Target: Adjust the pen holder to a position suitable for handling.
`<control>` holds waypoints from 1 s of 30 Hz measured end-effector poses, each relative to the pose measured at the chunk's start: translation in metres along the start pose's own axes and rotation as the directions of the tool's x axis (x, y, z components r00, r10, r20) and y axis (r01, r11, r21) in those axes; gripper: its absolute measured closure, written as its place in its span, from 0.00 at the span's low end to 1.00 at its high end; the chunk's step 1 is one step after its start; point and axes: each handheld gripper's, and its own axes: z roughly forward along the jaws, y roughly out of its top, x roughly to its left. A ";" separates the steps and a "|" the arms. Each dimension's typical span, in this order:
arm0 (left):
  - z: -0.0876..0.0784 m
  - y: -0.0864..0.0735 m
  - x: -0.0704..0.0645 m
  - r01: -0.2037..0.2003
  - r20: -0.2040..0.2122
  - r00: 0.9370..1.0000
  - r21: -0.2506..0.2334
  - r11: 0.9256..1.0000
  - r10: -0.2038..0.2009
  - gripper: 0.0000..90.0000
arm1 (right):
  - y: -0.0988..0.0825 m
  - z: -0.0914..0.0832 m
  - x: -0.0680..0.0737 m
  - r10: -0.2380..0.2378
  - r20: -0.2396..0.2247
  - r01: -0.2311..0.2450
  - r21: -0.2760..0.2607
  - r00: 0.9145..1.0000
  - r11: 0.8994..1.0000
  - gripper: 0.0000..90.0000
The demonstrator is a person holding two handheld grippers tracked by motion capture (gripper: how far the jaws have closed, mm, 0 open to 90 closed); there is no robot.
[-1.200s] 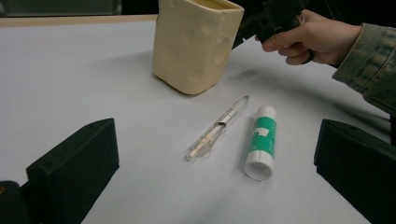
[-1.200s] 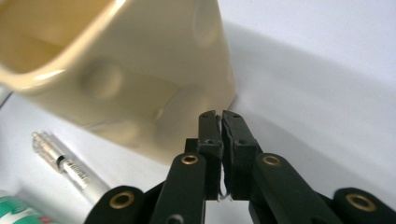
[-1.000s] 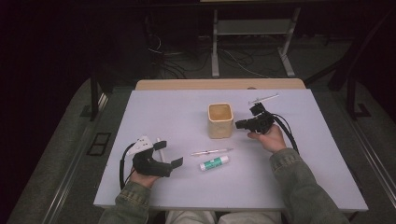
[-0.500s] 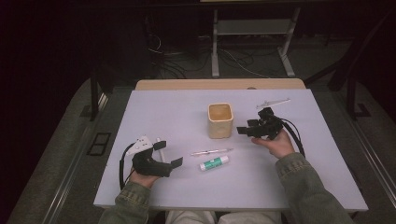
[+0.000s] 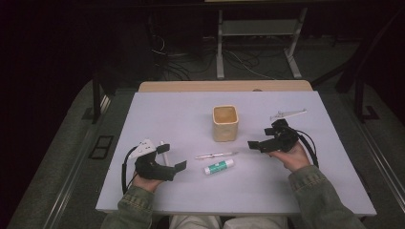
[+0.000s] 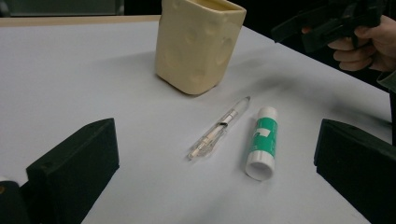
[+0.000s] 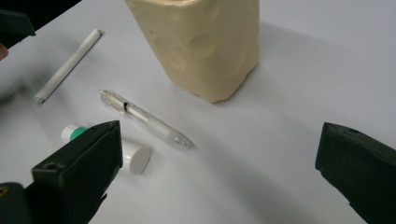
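A cream cup (image 5: 225,122) stands upright mid-table. In front of it lie a clear pen (image 5: 216,155) and a green-and-white glue stick (image 5: 219,166), side by side. My left gripper (image 5: 173,157) rests open at the front left and points at them; the pen (image 6: 219,128) and glue stick (image 6: 262,140) lie ahead of its jaws. My right gripper (image 5: 261,138) hovers right of the cup, aimed left. Its jaws have just been opening and now stand wide with nothing between them. Its view shows the cup (image 7: 201,42), the pen (image 7: 144,119) and the glue stick (image 7: 133,156).
A thin white stick (image 7: 70,65) lies on the table near the left gripper. The pale table (image 5: 157,109) has bare room on its left side. Beyond its wooden far edge (image 5: 224,86) are a dark floor, cables and a metal stand.
The right gripper has drawn back from beside the cup, to the right and toward the person, and its jaws have opened wide. The left gripper has stayed put.
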 end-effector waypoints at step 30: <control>-0.001 0.000 0.001 0.006 -0.013 1.000 0.006 1.000 -0.006 0.00 | -0.054 -0.044 0.013 -0.018 0.005 0.019 -0.049 1.000 0.999 0.00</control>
